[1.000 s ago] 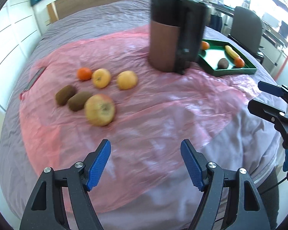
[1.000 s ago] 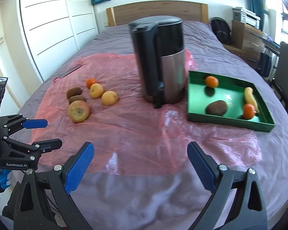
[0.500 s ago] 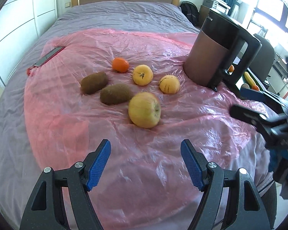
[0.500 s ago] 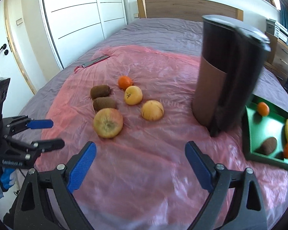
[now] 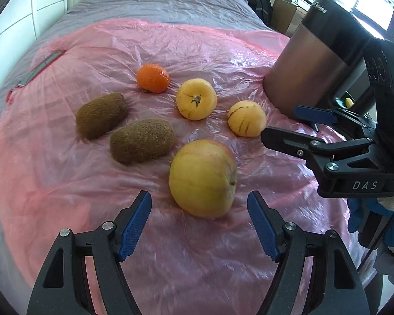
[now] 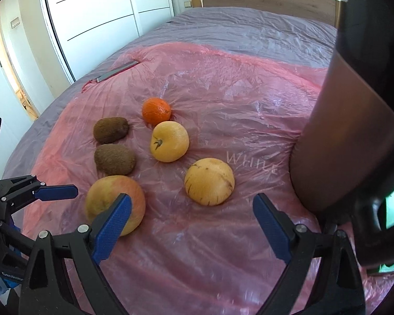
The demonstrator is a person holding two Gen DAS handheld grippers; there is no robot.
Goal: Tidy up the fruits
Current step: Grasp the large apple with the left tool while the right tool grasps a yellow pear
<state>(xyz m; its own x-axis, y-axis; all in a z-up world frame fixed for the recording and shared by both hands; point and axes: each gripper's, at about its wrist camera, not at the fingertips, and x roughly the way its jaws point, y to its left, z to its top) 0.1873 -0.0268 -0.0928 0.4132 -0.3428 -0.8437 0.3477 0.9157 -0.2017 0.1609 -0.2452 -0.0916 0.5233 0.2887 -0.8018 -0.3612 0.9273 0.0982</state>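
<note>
**Both grippers spread wide over loose fruit on the bed**

Six fruits lie on a pink plastic sheet (image 5: 223, 60) spread over a grey bed (image 5: 170, 2). In the left wrist view, the left gripper (image 5: 199, 207) fills the bottom of the frame, its blue-padded fingers (image 5: 135, 225) wide apart and holding nothing; a large yellow-green apple (image 5: 202, 177) sits just above the gap between them. Left of centre lie two kiwis (image 5: 143, 140), close together. Above them, toward the upper middle, is a mandarin (image 5: 153, 78), with a yellow tomato-like fruit (image 5: 196, 102) just to its right. A streaked yellow fruit (image 5: 247, 118) lies right of centre.

The right gripper (image 5: 296, 123) enters from the right edge, its fingers also apart and empty, near the streaked fruit. Behind it stands an upright kettle (image 5: 310, 68), black above and coppery below.

In the right wrist view, the right gripper (image 6: 191, 210) frames the streaked fruit (image 6: 209, 181) just above its gap, and its left finger overlaps the apple (image 6: 110, 199).
</note>
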